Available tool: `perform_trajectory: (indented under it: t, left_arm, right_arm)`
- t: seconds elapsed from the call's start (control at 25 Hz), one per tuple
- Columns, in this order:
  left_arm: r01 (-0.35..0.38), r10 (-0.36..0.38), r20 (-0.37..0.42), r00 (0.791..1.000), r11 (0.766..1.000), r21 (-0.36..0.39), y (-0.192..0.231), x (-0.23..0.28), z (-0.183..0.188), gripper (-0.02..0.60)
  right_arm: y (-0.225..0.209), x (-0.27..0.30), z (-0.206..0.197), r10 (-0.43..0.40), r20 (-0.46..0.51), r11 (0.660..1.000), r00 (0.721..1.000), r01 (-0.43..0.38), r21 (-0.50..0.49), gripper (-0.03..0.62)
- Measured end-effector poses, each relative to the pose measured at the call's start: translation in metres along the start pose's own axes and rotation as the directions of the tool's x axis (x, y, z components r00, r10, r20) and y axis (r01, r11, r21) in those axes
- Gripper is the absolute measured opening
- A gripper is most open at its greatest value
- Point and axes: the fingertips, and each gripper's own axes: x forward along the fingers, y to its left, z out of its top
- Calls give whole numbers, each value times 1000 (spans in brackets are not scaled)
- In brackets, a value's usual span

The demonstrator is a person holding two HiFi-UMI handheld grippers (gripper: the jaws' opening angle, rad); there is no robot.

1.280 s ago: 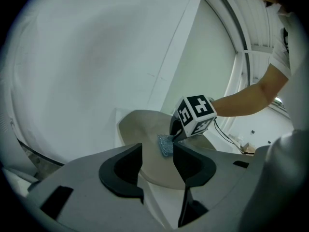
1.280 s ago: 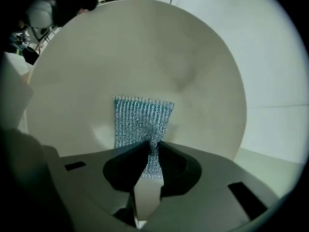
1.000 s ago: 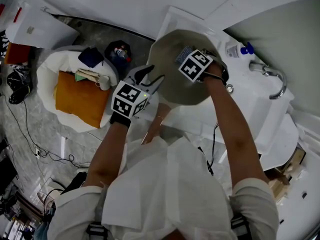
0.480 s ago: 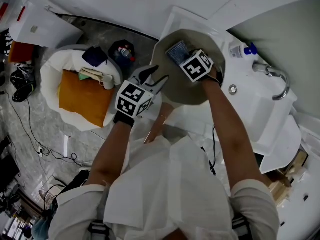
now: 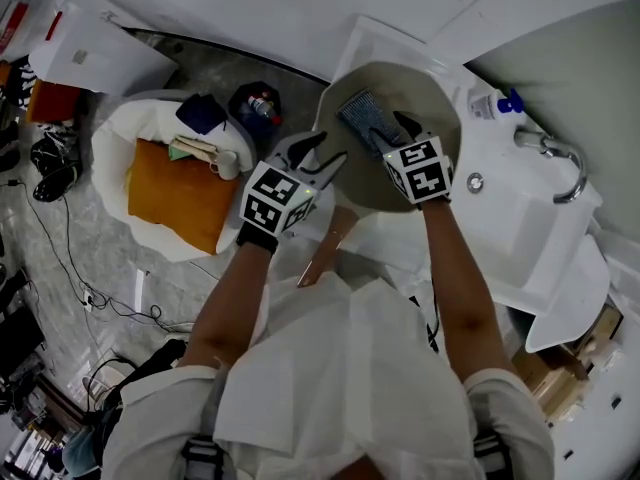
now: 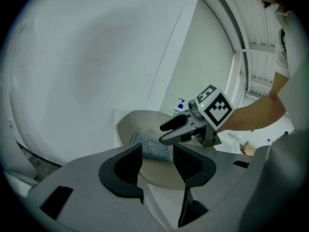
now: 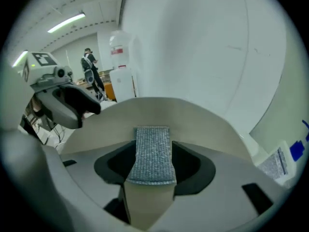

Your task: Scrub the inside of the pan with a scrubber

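Observation:
The beige pan [image 5: 425, 88] stands tilted in the white sink [image 5: 520, 218]. A grey scrubber [image 5: 360, 118] lies loose on its inner wall. My right gripper [image 5: 393, 133] hovers just behind the scrubber. Its jaws have just been opening and now stand open. In the right gripper view the scrubber [image 7: 153, 151] shows in the gap between the pads, and the left gripper view shows the right gripper [image 6: 176, 129] above and clear of the scrubber [image 6: 150, 146]. My left gripper [image 5: 318, 155] is open at the pan's near left rim, gripping nothing that I can see.
A soap bottle [image 5: 495, 103] and a tap [image 5: 555, 163] stand on the sink's far right. A pale brown handle-like bar [image 5: 322, 253] sticks out below the pan. On the floor to the left are a white tub with an orange cushion [image 5: 175, 193] and cables [image 5: 70, 278].
The right gripper has pulled back toward me, rolled and opened. The scrubber, earlier hidden under it, now lies uncovered in the pan. The left gripper has stayed put.

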Motion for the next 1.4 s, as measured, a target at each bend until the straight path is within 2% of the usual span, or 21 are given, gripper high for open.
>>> perform_trajectory:
  t: [0.12,0.24,0.36,0.48,0.56,0.64,0.68,0.76,0.8,0.84,0.92,1.0,1.12,1.24,1.4]
  left_arm:
    - [-5,5,-7,1000,1000,7,3,-1,-1,209]
    - [-8,8,-18,1000,1000,18,4,0,0,209]
    - [-8,9,-23,1000,1000,27,5,-2,0,209]
    - [-12,12,-25,1000,999,30,5,-3,0,209]
    - [-11,12,-30,999,999,35,6,-3,0,209]
    - [-5,6,-39,999,999,41,5,-2,0,209]
    - [-1,2,-44,999,999,44,4,-2,-1,209]
    - [8,-6,-52,999,999,46,1,-1,-2,209]
    - [11,-9,-55,998,999,47,1,0,-2,209]
    - [12,-9,-57,998,999,48,2,0,-2,209]
    - [4,-2,-55,998,999,48,4,2,-2,210]
    - [-4,6,-45,999,999,45,6,2,0,213]
    - [0,2,-43,999,999,40,7,3,3,217]
    - [12,-9,-59,998,999,37,8,7,6,239]
    - [16,-13,-64,998,999,36,9,9,7,249]
  right_arm:
    - [40,10,-2,32,-21,980,999,-35,-195,216]
    - [52,35,-15,-28,-97,936,995,-8,-351,210]
    - [44,50,-23,-98,-138,920,985,37,-390,165]
    - [40,52,-23,-93,-137,927,986,36,-373,152]
    - [38,53,-22,-100,-125,930,987,49,-364,103]
    - [33,50,-19,-112,-98,946,989,76,-314,60]
    - [28,47,-16,-119,-76,962,990,96,-257,51]
    - [13,34,-10,-151,-18,986,988,149,-81,48]
    - [2,25,-8,-181,11,983,983,181,26,48]
    - [-11,15,-7,-222,35,967,974,216,136,48]
    - [-35,-1,-12,-318,62,906,946,284,313,48]
    - [-50,-7,-17,-372,70,862,926,316,396,48]
    - [-55,7,-13,-351,90,851,932,277,446,48]
    - [-53,26,7,-285,169,846,944,164,507,48]
    - [-35,42,38,-155,263,873,952,8,488,48]
